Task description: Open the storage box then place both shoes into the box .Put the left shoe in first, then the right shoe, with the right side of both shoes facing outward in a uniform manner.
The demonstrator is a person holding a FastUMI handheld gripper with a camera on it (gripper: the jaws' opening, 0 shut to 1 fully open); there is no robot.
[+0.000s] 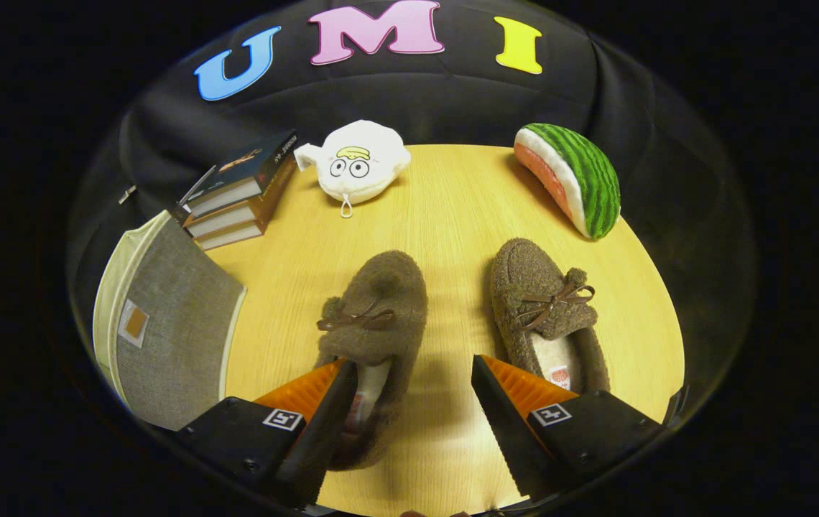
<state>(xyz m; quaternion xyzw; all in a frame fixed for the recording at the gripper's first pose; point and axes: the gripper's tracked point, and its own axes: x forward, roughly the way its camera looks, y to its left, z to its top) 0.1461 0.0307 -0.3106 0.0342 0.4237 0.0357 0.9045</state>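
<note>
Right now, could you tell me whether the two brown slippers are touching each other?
Apart. The gripper view shows bare table between the left slipper and the right slipper; the open claw hovers over that gap.

The desk (445, 215) is lit warmly and evenly from above, and its wood grain is rendered sharply across the middle. Soft, short shadows are cast on the desk beside the left shoe (377, 316) and the right shoe (542, 309), and under the melon toy (575, 179) near the far right edge. No glare is seen on the wood. The cloth wall (452, 100) behind is left dim. Strong fisheye bending is shown at the rim: the box (165, 330) and books (237, 194) at the left edge are curved. The wide-apart fingers (309, 424) of the gripper (409, 424), touching nothing, are slightly soft.
</note>
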